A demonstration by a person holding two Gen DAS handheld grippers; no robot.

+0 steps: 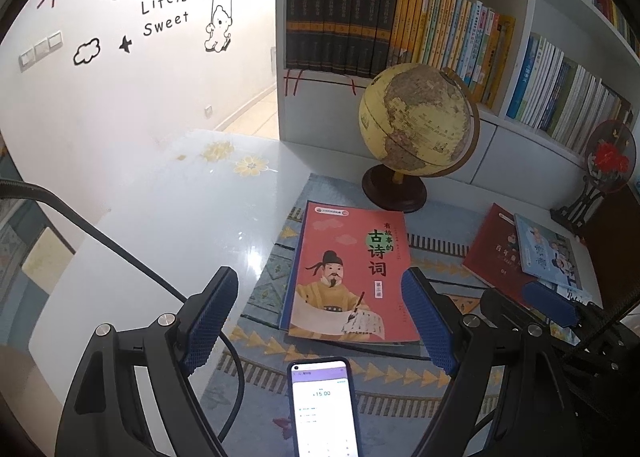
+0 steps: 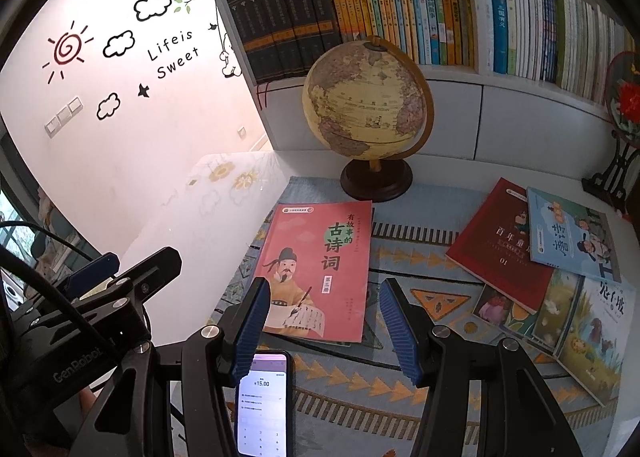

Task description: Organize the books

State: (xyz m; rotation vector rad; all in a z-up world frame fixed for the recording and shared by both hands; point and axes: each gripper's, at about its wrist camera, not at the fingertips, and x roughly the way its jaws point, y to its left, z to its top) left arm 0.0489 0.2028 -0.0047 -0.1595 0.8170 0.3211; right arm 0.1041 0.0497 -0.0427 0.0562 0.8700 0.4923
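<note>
A salmon-red book with a robed figure on its cover lies flat on the patterned mat. My left gripper hovers in front of its near edge, jaws wide apart and empty. My right gripper hangs over the same book's near edge, open with nothing between its blue pads. To the right lies a loose pile: a dark red book, a pale blue book on top of it, and picture books nearer the front. Each gripper shows at the edge of the other's view.
A globe on a dark base stands behind the red book. A phone with a lit screen lies at the front. White shelves full of upright books line the back. A round fan ornament stands at the far right.
</note>
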